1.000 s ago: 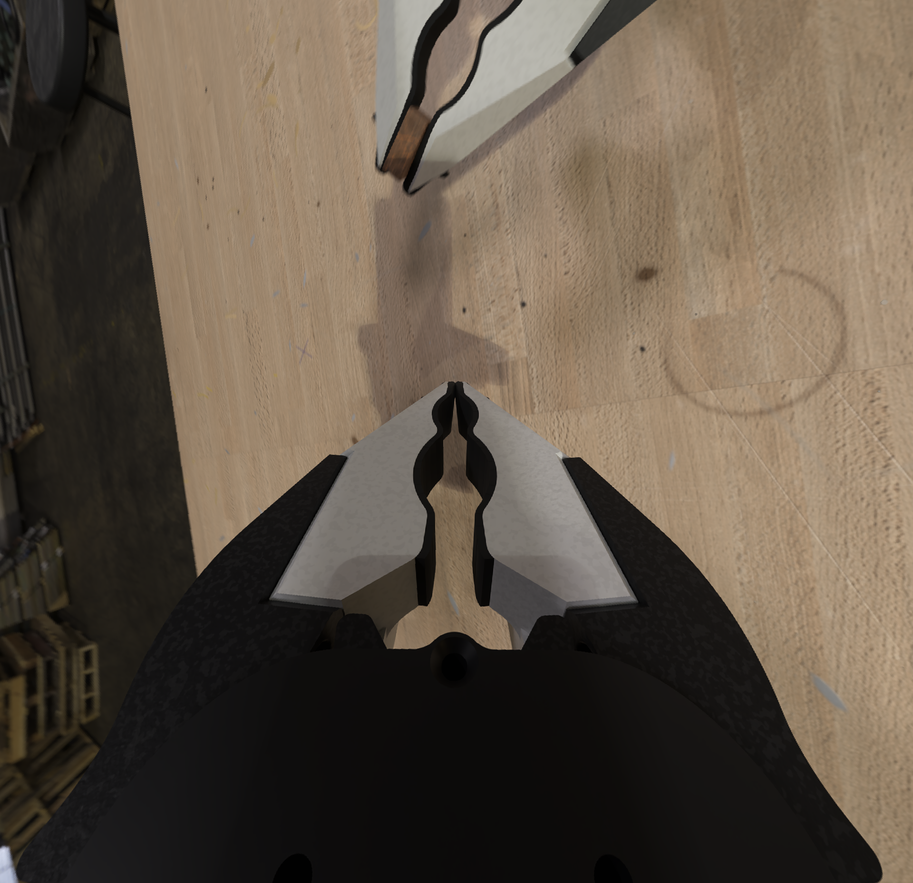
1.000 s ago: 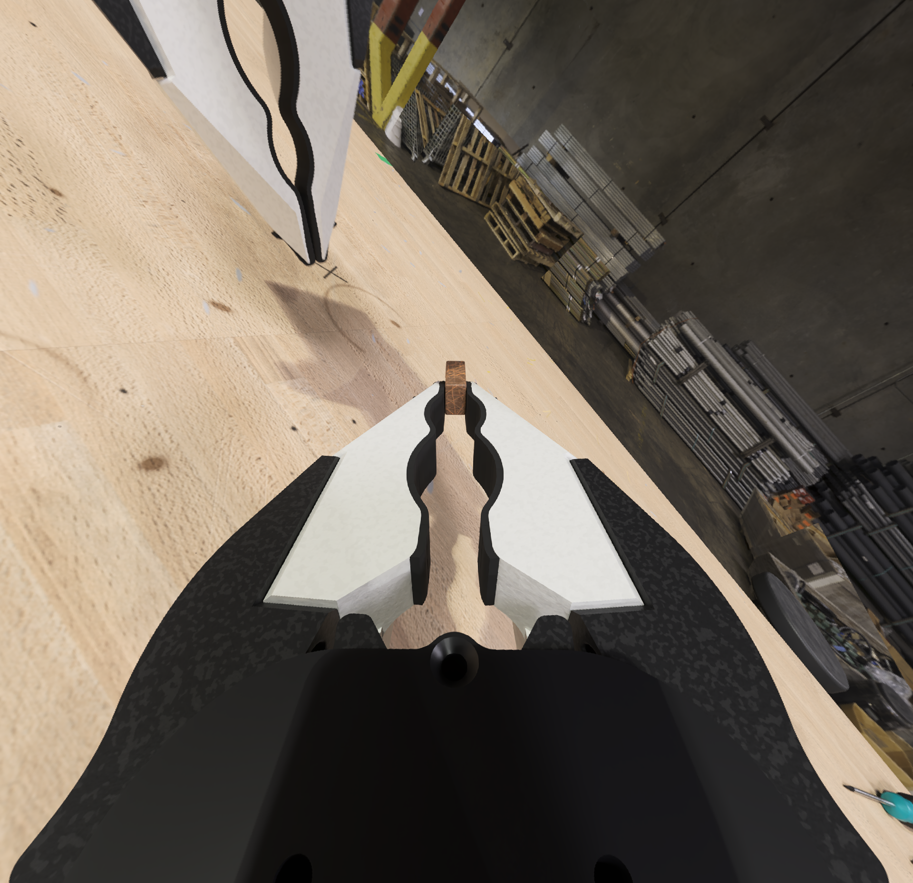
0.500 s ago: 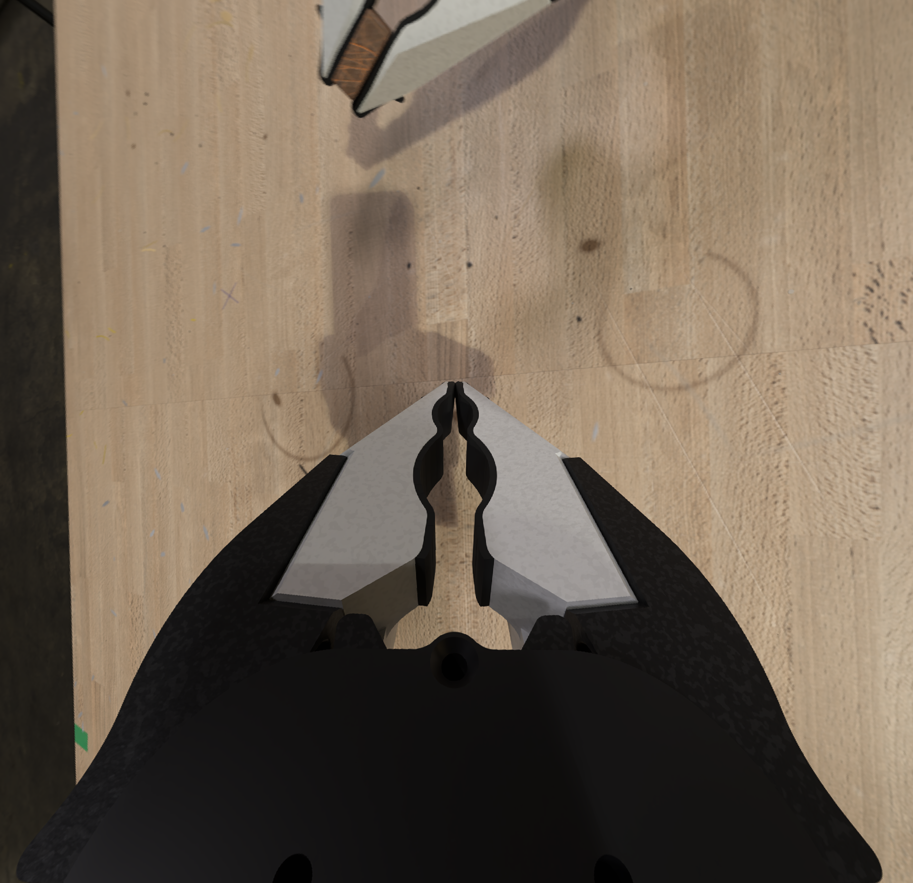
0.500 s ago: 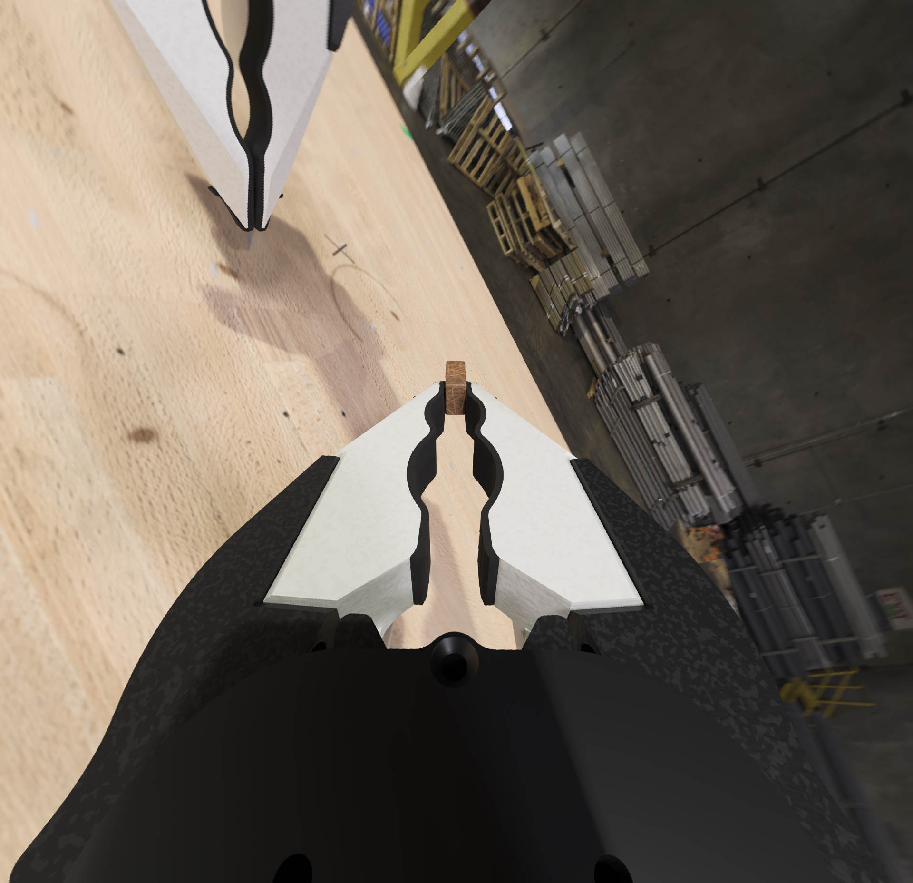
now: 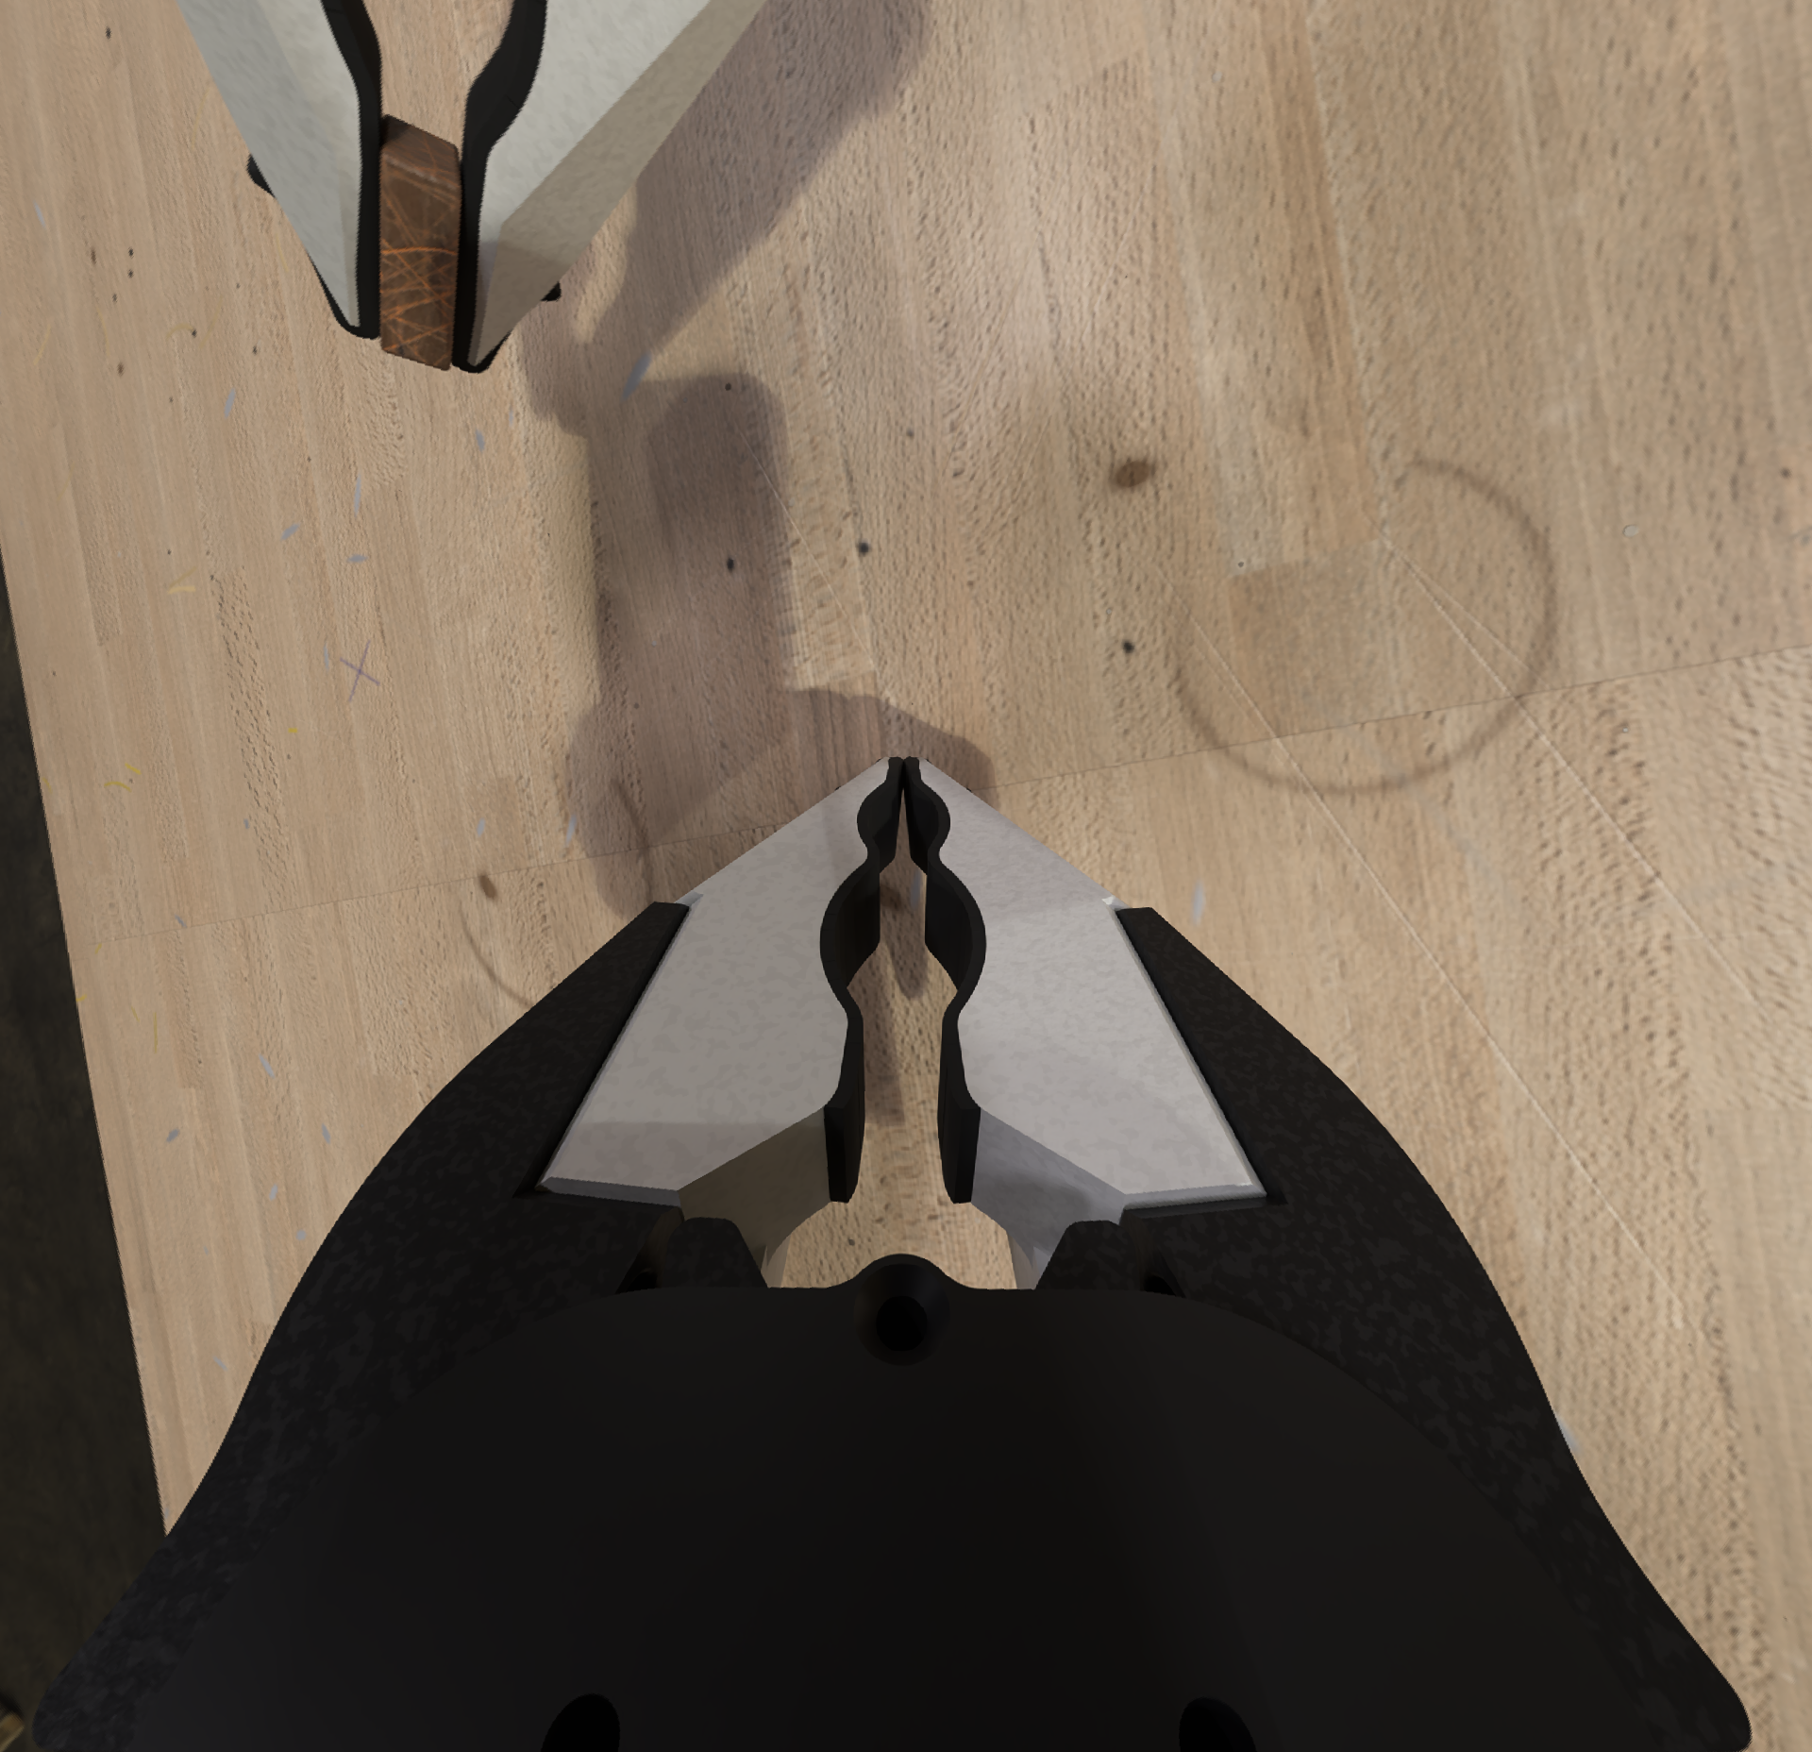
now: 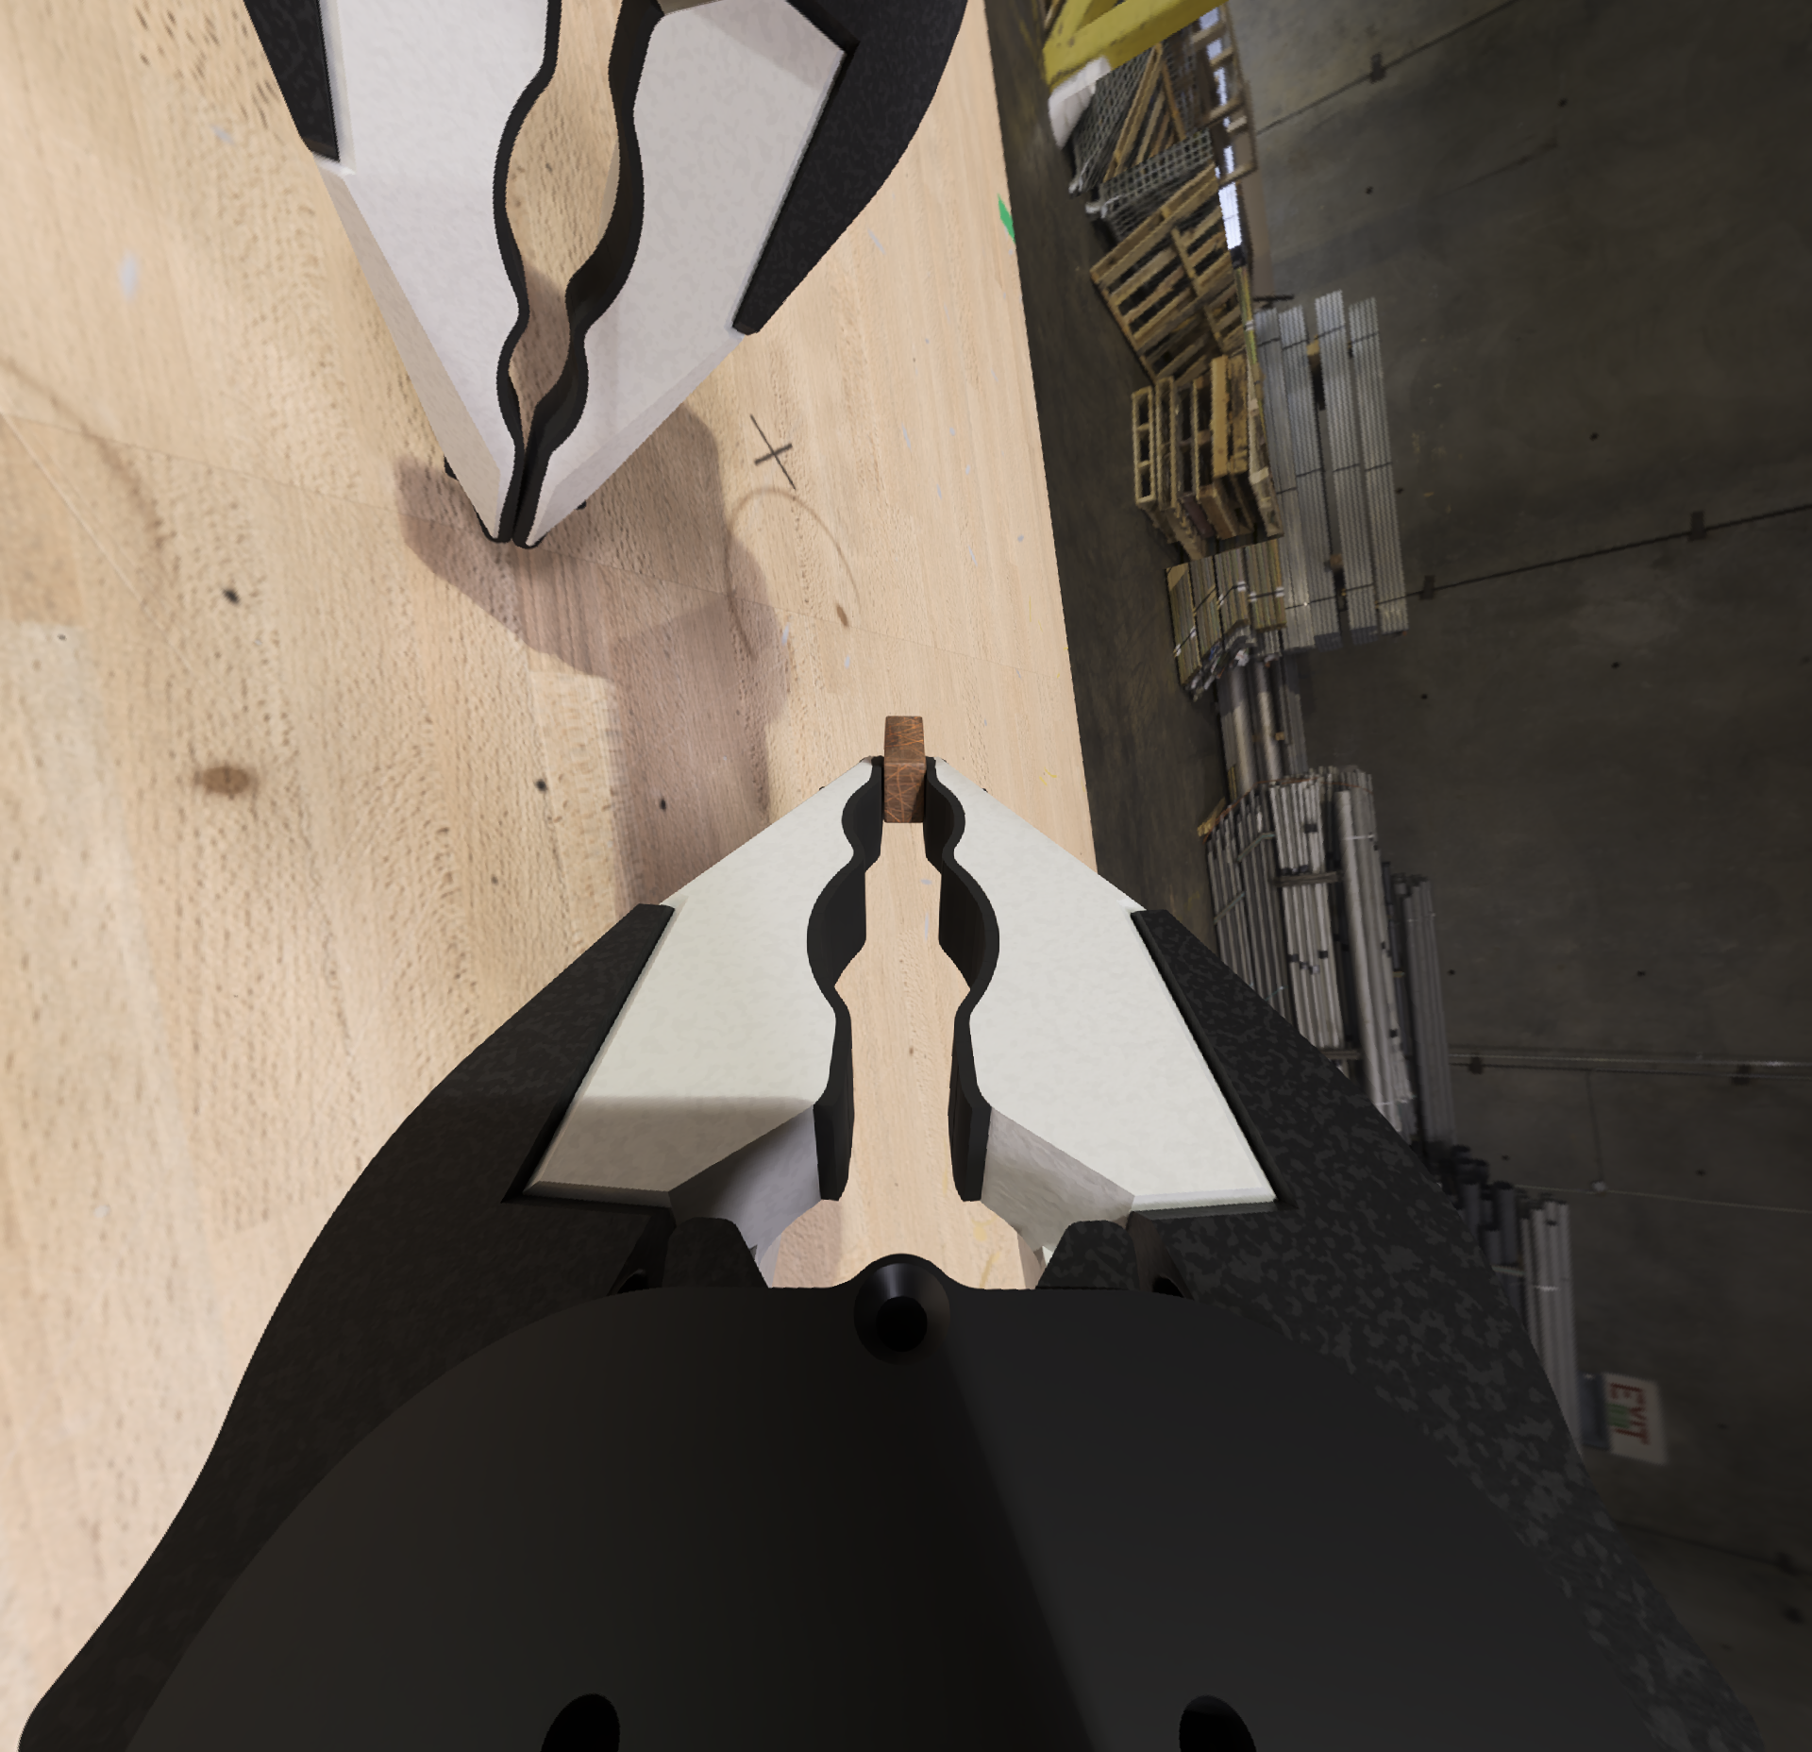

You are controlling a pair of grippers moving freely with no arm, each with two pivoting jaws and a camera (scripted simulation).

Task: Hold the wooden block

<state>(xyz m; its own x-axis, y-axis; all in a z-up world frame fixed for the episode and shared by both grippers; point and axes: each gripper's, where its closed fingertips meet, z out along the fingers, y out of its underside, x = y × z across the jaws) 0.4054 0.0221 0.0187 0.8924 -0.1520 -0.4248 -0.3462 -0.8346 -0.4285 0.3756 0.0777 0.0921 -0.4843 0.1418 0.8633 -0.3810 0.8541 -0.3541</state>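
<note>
Two grippers hang over your pale wooden table (image 5: 1275, 234). Your right gripper (image 6: 903, 773) pinches the small brown wooden block (image 6: 903, 768) between its white fingertips, clear of the tabletop. Your left gripper (image 5: 903, 773) has its jaws pressed together on nothing, tips near the block but apart.
</note>
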